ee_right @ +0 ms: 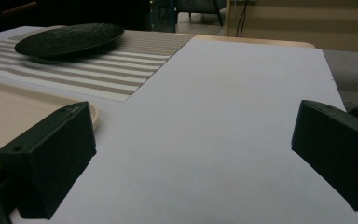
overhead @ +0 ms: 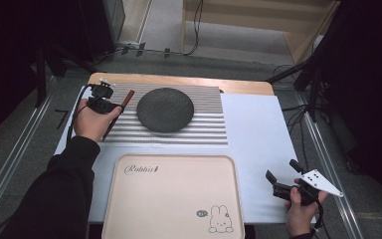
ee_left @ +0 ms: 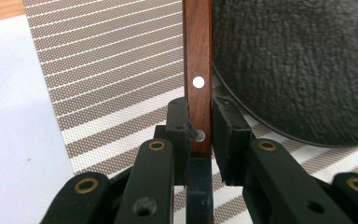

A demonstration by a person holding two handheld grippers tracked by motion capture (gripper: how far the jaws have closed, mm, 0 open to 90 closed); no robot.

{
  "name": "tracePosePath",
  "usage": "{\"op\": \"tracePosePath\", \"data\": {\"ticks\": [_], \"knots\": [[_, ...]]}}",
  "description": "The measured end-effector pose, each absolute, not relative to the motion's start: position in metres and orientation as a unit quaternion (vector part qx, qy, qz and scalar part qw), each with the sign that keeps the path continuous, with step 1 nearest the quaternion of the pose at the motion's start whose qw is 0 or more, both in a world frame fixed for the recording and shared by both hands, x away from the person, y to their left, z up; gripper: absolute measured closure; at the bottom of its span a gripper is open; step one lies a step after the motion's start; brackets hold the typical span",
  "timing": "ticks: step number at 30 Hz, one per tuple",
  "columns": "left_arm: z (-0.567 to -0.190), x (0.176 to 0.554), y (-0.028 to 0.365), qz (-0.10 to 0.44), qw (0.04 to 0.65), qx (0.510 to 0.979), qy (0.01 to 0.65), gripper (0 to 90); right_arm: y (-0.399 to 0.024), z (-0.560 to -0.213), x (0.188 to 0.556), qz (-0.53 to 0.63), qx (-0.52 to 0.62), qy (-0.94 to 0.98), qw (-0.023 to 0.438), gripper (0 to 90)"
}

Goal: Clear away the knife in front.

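Note:
My left gripper (overhead: 114, 109) is shut on a wooden-handled utensil (overhead: 126, 100) and holds it slightly above the striped placemat (overhead: 209, 124), left of a dark round plate (overhead: 165, 109). In the left gripper view the two black pads clamp the brown handle (ee_left: 196, 56) near its lower rivet. A dark part of the utensil runs back between the jaws. The plate (ee_left: 298, 70) lies just to the right of the handle. My right gripper (overhead: 283, 170) rests low at the table's near right, open with nothing between its pads (ee_right: 51, 158).
A beige tray (overhead: 174, 199) with a rabbit drawing lies at the near middle, on a white sheet (overhead: 258, 134) that covers the table. The tray's rim (ee_right: 92, 116) is close to my right gripper's left jaw. Cables and dark stands surround the table.

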State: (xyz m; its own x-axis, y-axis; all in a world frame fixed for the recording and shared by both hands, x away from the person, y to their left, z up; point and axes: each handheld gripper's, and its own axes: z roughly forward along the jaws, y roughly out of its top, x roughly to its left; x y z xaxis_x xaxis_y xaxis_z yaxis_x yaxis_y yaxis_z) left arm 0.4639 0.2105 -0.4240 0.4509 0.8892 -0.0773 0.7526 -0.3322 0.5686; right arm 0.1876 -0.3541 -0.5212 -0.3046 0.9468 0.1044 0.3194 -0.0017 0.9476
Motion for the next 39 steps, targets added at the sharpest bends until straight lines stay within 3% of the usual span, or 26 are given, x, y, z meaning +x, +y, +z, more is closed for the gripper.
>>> {"op": "tracePosePath", "data": {"ticks": [39], "knots": [[-0.431,0.378,0.189,0.106,0.31,0.838,0.435,77.2,-0.354,-0.521,0.188,0.501,0.497,0.636,0.313,0.0]]}}
